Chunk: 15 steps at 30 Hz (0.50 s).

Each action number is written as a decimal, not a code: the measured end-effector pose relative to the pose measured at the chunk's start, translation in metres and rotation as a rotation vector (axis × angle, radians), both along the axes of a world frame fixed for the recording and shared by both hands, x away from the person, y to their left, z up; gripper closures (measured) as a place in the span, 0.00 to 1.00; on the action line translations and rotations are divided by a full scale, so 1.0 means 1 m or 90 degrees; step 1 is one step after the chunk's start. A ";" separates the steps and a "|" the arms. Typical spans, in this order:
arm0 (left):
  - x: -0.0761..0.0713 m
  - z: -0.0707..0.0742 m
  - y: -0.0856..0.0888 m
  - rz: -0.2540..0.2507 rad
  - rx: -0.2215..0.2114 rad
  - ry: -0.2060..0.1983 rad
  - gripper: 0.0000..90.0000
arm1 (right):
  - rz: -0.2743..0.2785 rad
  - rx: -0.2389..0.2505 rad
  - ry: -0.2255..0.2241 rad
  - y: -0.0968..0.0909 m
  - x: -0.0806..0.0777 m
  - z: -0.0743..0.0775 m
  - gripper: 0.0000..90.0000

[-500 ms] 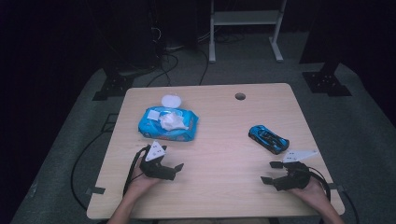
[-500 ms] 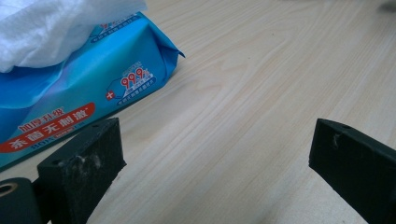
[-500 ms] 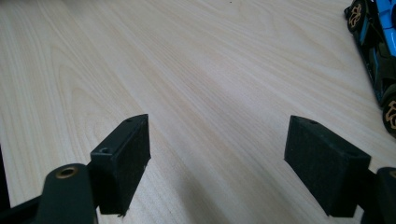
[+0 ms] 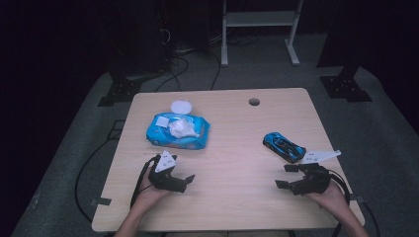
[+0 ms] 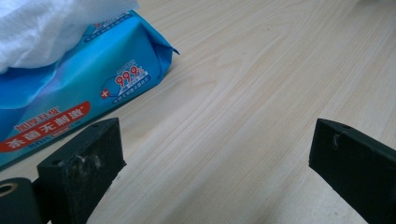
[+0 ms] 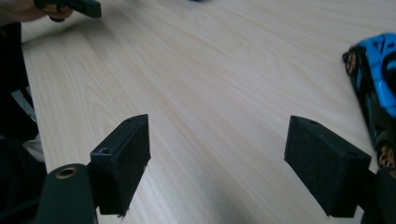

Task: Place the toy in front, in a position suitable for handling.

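A blue pack of wet wipes point(image 4: 190, 134) lies at the table's left middle, with a white wipe point(image 4: 180, 127) pulled up out of its top. A blue toy car point(image 4: 283, 146) with a black underside sits at the right. My left gripper point(image 4: 181, 178) rests low near the front left, just in front of the pack, open with nothing between its jaws. In the left gripper view the pack point(image 5: 70, 93) lies beyond the left jaw of that gripper point(image 5: 215, 154). My right gripper point(image 4: 284, 176) is open and empty at the front right, with the car point(image 6: 376, 84) just past its right jaw.
A round white lid point(image 4: 181, 106) lies behind the pack. The wooden table point(image 4: 232, 207) has a cable hole point(image 4: 254, 101) near its far edge. Bare wood spans the gap between the grippers. A white frame point(image 4: 257, 19) and dark stands are on the floor beyond.
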State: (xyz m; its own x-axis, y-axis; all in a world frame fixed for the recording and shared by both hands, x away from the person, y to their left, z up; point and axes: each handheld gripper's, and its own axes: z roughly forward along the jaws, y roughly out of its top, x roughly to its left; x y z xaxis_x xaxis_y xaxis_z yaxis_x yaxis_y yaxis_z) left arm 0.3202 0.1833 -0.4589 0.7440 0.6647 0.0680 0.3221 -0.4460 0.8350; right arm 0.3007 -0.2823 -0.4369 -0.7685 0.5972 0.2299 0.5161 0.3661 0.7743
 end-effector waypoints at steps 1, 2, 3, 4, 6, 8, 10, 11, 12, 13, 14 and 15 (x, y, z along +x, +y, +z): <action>-0.001 0.001 0.001 0.001 -0.002 -0.001 0.03 | 0.000 -0.011 -0.008 0.001 0.004 0.008 0.23; -0.002 0.001 0.002 0.002 -0.005 -0.003 0.03 | -0.004 -0.017 -0.012 0.002 0.006 0.012 0.23; -0.002 0.002 0.003 0.002 -0.008 -0.004 0.03 | -0.005 -0.023 -0.012 0.002 0.008 0.015 0.23; -0.002 0.002 0.003 0.002 -0.010 -0.005 0.03 | -0.005 -0.023 -0.012 0.002 0.008 0.015 0.23; -0.002 0.002 0.004 0.006 -0.011 -0.005 0.03 | -0.012 -0.035 -0.015 0.001 0.016 0.023 0.23; 0.000 0.003 0.006 0.009 -0.014 -0.003 0.03 | -0.018 -0.046 -0.010 -0.001 0.024 0.029 0.23; 0.001 0.003 0.006 0.013 -0.019 -0.003 0.03 | -0.029 -0.057 -0.008 -0.002 0.030 0.034 0.22; 0.001 0.003 0.006 0.013 -0.020 0.000 0.03 | -0.035 -0.067 0.003 -0.004 0.040 0.039 0.20; 0.001 0.003 0.006 0.013 -0.020 0.000 0.03 | -0.040 -0.077 0.001 -0.005 0.044 0.041 0.20; 0.001 0.003 0.006 0.012 -0.020 0.001 0.03 | -0.040 -0.077 0.001 -0.005 0.044 0.041 0.20; 0.001 0.002 0.005 0.012 -0.017 0.000 0.03 | -0.050 -0.088 0.005 -0.008 0.053 0.046 0.20; 0.000 0.002 0.006 0.011 -0.015 0.000 0.03 | -0.054 -0.090 0.004 -0.008 0.056 0.048 0.20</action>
